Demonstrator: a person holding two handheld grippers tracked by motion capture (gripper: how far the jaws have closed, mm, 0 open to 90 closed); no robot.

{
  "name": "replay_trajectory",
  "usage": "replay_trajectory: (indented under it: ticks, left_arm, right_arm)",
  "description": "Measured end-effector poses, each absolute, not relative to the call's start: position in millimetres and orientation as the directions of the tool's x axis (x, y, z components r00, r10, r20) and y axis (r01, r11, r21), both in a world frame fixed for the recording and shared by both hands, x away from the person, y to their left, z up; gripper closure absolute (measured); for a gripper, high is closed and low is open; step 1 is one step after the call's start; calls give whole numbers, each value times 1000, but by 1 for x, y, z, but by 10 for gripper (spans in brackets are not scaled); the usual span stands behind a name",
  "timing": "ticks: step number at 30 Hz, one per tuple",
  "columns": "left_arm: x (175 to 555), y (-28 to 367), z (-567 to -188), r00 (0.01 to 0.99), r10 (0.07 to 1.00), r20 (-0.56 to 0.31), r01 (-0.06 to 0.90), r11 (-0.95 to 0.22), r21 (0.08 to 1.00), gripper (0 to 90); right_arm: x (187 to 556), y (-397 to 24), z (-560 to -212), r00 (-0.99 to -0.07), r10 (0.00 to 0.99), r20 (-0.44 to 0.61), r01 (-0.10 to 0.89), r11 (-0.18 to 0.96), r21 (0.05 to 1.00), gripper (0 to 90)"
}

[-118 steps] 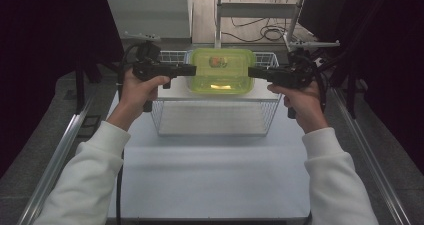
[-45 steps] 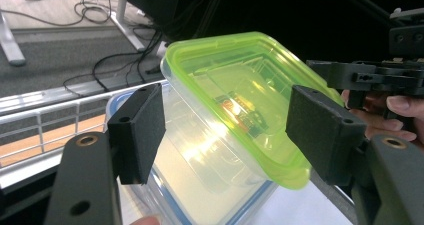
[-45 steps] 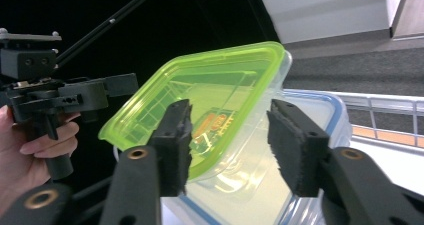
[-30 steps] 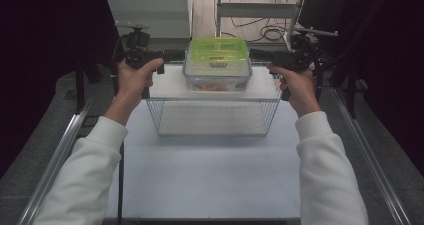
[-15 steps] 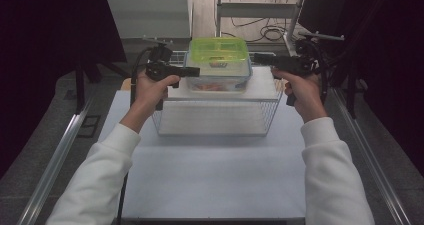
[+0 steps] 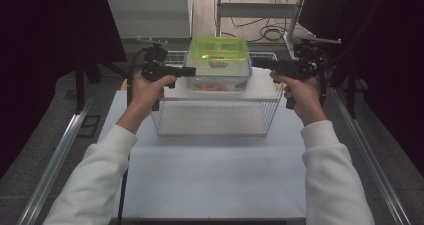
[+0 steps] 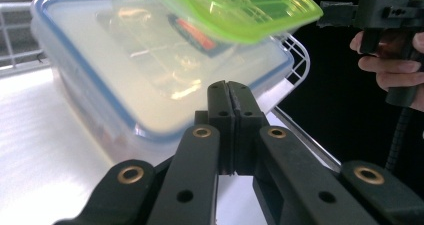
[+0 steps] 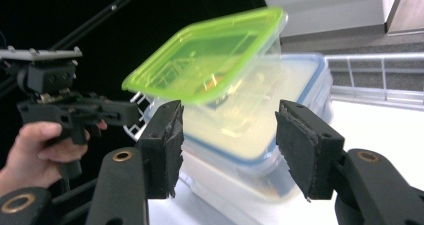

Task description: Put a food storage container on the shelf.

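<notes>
A clear box with a green lid [image 6: 219,49] sits on top of a larger clear box with a blue-rimmed lid [image 6: 218,81]. Both rest on the white top of a wire basket [image 6: 215,119]. My left gripper [image 6: 187,71] is shut and empty, its tips just off the lower box's left side. In the left gripper view the closed jaws [image 7: 230,92] point at the blue-rimmed box [image 7: 150,70], under the green lid [image 7: 235,10]. My right gripper [image 6: 257,63] is open at the stack's right side. Its pads [image 8: 227,135] stand apart in front of the blue-rimmed box [image 8: 270,110].
The basket stands at the far end of a white table [image 6: 210,170]. Metal rails [image 6: 55,160] run along both sides. Cables and a shelf frame [image 6: 260,10] lie beyond the basket. Dark curtains close in the left and right.
My left gripper has moved right and slightly down, up to the lower box's left side. The right gripper and the stacked boxes have stayed put.
</notes>
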State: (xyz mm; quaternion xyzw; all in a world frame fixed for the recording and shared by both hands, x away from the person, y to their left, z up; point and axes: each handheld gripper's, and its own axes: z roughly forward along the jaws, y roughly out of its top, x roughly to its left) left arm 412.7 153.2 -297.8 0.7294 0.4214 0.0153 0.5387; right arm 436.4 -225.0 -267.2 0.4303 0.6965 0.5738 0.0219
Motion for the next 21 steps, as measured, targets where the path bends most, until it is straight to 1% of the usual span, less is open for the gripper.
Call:
replay_trajectory:
  ticks: [4,5,8,10,12,14,16,21]
  left_arm:
    - [395,163,-299,645,625,-441,604,-62,795,814]
    - [389,165,-300,646,623,-441,608,-71,791,761]
    - [372,171,-304,649,614,-449,603,-55,796,507]
    - [363,175,-308,651,602,-462,607,-47,793,403]
    - [353,178,-314,660,598,-454,605,-64,794,357]
    - [342,180,-322,659,617,-430,598,-83,797,329]
    - [333,184,-334,668,605,-434,604,-100,790,303]
    - [310,194,-374,665,611,-430,619,-127,775,287]
  right_arm:
    - [430,-229,-276,-637,624,453,579,-1,815,430]
    - [427,-231,-278,-640,621,452,580,4,815,426]
    - [419,-238,-286,-653,612,447,572,10,820,418]
    - [412,-242,-292,-657,614,438,568,20,823,410]
    - [404,-245,-299,-663,614,429,569,40,822,402]
    - [395,-248,-306,-665,626,407,566,66,822,397]
    - [385,-251,-315,-670,632,389,563,93,821,390]
    - [357,-258,-351,-692,615,379,575,151,804,368]
